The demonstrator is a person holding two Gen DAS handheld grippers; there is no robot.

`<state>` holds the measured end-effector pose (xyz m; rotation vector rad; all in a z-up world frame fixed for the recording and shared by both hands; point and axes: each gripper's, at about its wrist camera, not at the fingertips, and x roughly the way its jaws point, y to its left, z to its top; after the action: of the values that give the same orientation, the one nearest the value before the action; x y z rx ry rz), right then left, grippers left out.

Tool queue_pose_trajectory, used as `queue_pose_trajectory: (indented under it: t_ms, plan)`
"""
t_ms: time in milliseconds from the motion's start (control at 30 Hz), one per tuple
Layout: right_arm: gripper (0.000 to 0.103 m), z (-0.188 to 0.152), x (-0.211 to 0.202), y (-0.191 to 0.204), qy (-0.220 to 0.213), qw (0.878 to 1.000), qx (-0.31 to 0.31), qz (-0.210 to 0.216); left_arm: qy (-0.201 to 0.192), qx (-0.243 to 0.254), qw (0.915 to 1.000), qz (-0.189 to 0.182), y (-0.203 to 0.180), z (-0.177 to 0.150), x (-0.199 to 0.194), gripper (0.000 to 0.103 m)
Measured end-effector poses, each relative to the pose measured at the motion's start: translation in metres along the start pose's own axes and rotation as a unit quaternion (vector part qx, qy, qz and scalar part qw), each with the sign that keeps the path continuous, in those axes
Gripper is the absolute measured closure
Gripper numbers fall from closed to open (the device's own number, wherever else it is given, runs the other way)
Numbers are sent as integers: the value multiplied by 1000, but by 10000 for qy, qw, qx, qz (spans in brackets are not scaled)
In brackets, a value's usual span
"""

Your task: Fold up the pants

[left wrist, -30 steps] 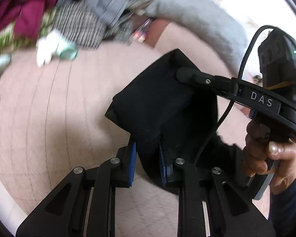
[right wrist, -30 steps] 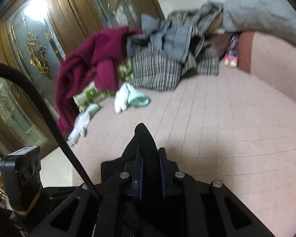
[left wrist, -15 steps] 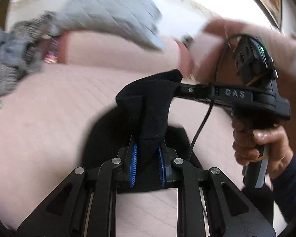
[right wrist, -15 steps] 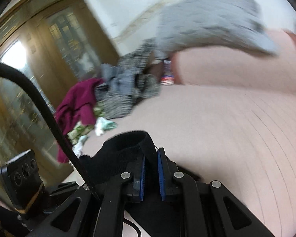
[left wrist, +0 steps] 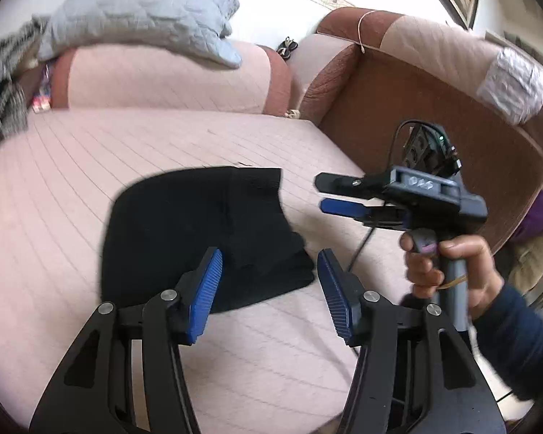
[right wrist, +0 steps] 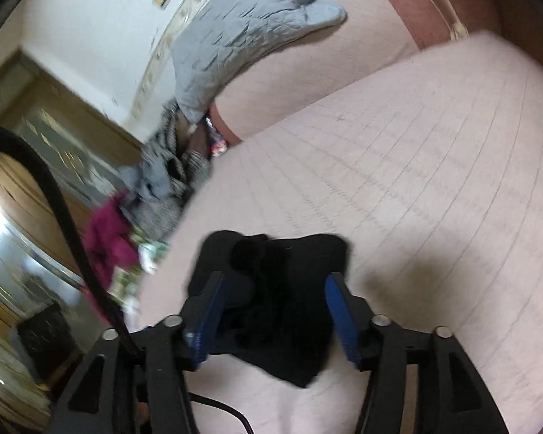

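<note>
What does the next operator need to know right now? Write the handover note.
Left gripper: jaws have just opened and hold nothing; the black pants lie past the pads.
Right gripper: jaws have just opened too, empty, just right of the pants in the left wrist view; its own camera shows the pants below and between the pads, not pinched.
Pants: released in a folded black bundle on the pink quilted sofa seat, apart from the laundry pile at the seat's far end.
Done: a fold laid down and let go.
Left: the bundle looks uneven; probably square it up or add another fold.
</note>
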<state>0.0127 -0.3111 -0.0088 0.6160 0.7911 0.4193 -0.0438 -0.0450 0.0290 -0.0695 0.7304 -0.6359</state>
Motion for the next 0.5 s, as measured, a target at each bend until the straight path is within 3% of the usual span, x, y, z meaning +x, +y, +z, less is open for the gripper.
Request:
queue_pose_trajectory:
  t_ms: [133,267,333,400,500]
  plan:
    - [37,-1,19,11,145,9999,-14,-40,361,-12,9979,533,14,-1,23,48]
    - [39,1,52,34,315,9980,-517,-191,662,-201,9961,543,20,-19,49,48]
    - [92,-1,66,36,411,9970,-608,-227,726,-250,9951,617,19,-23,59,48]
    - [93,-3,79,32,524,9969,-488,-337,693,-275,9953,612,16,-20,59,48]
    - [94,1,61,40,248,9984,-506,14,577,-334,9974,290,6,-12,49,48]
